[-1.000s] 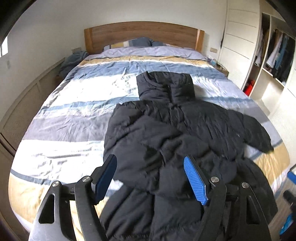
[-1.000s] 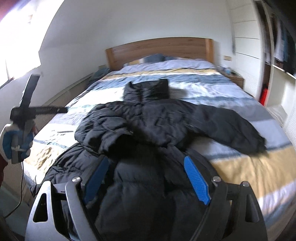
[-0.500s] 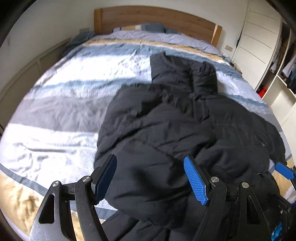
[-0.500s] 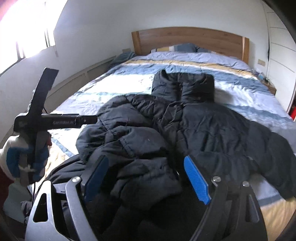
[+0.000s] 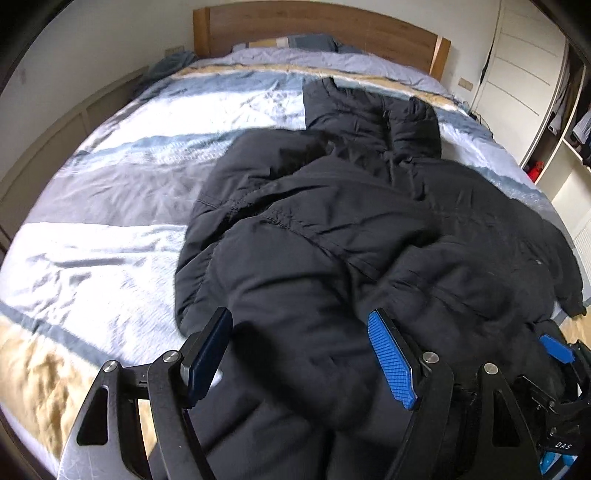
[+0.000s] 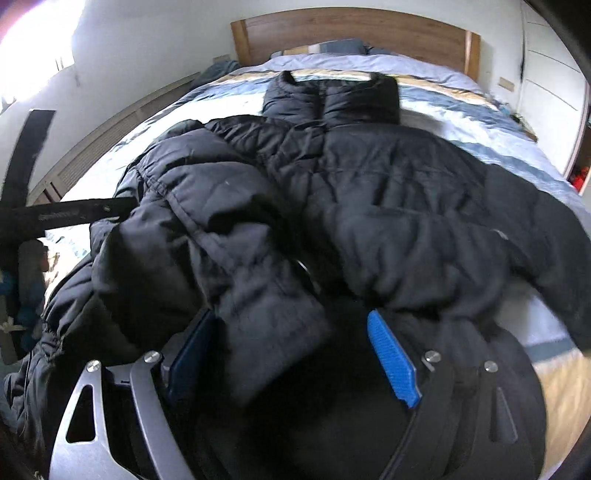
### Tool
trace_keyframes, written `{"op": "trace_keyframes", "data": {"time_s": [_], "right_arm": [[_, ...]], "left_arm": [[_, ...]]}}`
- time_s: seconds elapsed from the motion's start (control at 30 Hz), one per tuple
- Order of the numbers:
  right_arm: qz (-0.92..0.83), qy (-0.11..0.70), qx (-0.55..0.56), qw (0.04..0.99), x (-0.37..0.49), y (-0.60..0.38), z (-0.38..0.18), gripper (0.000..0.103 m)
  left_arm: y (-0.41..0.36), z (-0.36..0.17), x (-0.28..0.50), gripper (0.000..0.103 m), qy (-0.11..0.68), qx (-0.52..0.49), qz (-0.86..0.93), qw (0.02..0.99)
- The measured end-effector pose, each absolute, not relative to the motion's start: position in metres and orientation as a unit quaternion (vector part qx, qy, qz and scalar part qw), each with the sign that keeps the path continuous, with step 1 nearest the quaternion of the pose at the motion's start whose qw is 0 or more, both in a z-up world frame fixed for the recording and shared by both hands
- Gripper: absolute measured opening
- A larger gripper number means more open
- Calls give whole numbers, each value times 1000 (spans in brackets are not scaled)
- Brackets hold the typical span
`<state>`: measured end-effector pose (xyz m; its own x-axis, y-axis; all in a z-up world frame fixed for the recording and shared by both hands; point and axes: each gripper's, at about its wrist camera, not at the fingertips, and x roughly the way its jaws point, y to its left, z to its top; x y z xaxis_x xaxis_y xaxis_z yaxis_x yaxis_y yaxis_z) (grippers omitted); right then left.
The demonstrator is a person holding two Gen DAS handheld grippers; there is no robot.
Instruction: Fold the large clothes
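Both grippers, left gripper (image 5: 301, 356) and right gripper (image 6: 295, 354), spread wide over the black puffer jacket (image 5: 332, 229) filling centre frame (slippery stuff!): a shallow pinch could let the padding slide out.

We see a wide bed with a blue, white and tan striped quilt (image 5: 122, 177) and a wooden headboard (image 5: 332, 27). Directly on it lies a black puffy hooded jacket (image 5: 332, 229), beneath striped pillows (image 5: 291, 40).
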<state>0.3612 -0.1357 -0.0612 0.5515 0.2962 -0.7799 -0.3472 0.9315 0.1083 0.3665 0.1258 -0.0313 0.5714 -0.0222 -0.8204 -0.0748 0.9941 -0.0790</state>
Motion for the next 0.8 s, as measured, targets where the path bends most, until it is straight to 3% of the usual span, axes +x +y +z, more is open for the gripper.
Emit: {"op": "trace_keyframes", "data": {"time_s": [0.37, 0.8], "right_arm": [[148, 402, -1, 904, 276, -182, -13, 84], [104, 356, 18, 929, 198, -223, 35, 84]], "left_arm": [[85, 31, 259, 86, 403, -69, 21, 912], [37, 83, 164, 88, 323, -30, 4, 946]]}}
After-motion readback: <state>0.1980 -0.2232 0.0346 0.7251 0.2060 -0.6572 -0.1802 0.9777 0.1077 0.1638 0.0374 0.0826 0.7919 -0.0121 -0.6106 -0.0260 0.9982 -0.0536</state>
